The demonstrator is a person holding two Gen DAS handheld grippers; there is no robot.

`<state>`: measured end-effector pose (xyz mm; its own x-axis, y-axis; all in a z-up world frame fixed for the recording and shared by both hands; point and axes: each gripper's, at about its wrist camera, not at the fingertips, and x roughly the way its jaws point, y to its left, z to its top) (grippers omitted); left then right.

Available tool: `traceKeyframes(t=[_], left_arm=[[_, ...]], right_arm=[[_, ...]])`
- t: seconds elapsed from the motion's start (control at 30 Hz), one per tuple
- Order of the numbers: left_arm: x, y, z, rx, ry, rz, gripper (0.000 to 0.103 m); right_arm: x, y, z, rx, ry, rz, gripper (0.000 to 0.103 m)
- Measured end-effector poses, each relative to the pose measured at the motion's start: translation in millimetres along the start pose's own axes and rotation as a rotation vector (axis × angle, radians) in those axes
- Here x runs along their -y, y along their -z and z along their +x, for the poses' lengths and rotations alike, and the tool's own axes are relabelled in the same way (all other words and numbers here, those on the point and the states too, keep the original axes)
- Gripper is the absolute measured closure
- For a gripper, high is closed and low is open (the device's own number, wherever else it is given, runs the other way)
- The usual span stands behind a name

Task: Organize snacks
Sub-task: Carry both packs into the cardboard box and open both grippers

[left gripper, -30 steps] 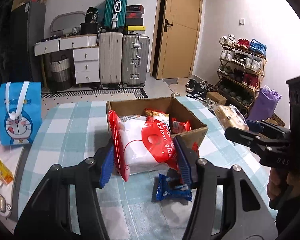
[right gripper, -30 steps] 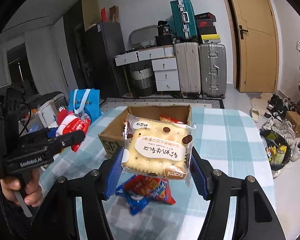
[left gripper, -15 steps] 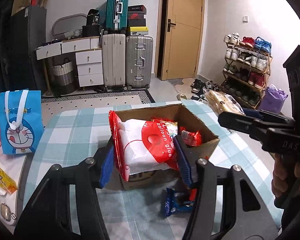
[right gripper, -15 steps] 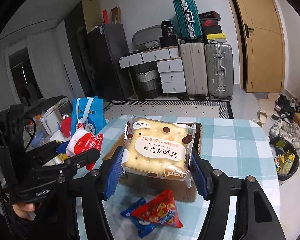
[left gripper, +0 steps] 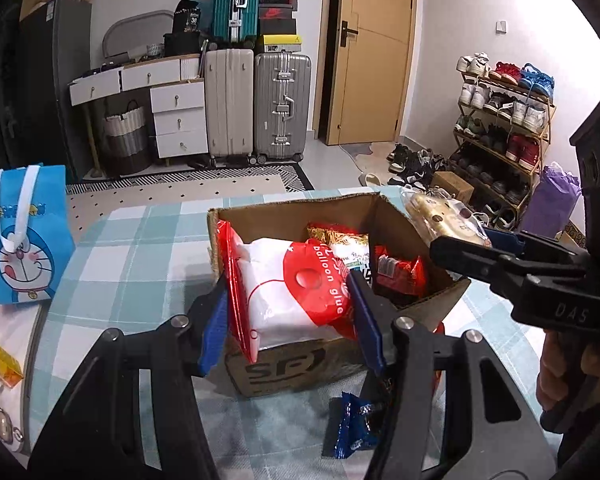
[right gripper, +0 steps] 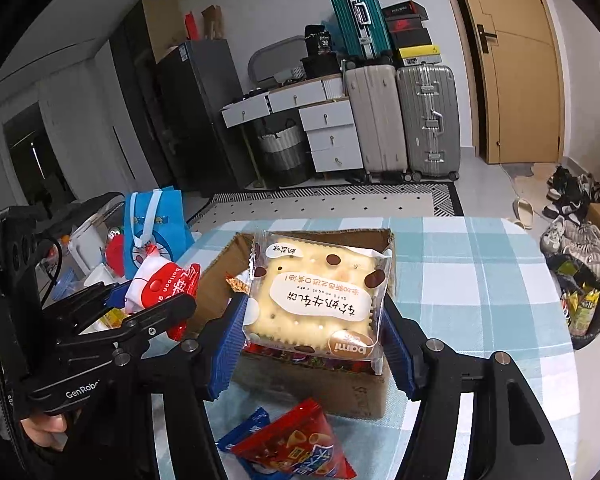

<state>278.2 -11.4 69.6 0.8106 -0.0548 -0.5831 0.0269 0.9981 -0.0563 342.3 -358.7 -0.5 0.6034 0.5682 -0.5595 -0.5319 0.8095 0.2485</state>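
An open cardboard box (left gripper: 284, 372) stands on the checked table and holds several snack packs. My left gripper (left gripper: 288, 320) is shut on a red-and-white "balloon glue" bag (left gripper: 288, 292), held over the box's near left edge. It also shows in the right wrist view (right gripper: 160, 288). My right gripper (right gripper: 314, 344) is shut on a clear-wrapped nougat cracker pack (right gripper: 316, 300), held over the box (right gripper: 312, 392). That pack shows at the box's right rim in the left wrist view (left gripper: 444, 220).
A blue snack pack (left gripper: 352, 428) and a red snack bag (right gripper: 300, 444) lie on the table in front of the box. A blue cartoon bag (left gripper: 20, 236) stands at the table's left. Suitcases, drawers and a shoe rack stand behind.
Both grippers have moved forward with their packs, from in front of the box to over it. The loose packs on the table have dropped lower in view.
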Motion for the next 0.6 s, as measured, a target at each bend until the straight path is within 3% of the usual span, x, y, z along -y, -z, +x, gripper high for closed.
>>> traceKeyframes(t=[0.6], left_arm=[[4.7, 0.2, 55.5, -0.007, 0.002, -0.002, 0.051]], right_arm=[[10.4, 6.4, 39.7, -0.003, -0.041, 0.02, 0.039]])
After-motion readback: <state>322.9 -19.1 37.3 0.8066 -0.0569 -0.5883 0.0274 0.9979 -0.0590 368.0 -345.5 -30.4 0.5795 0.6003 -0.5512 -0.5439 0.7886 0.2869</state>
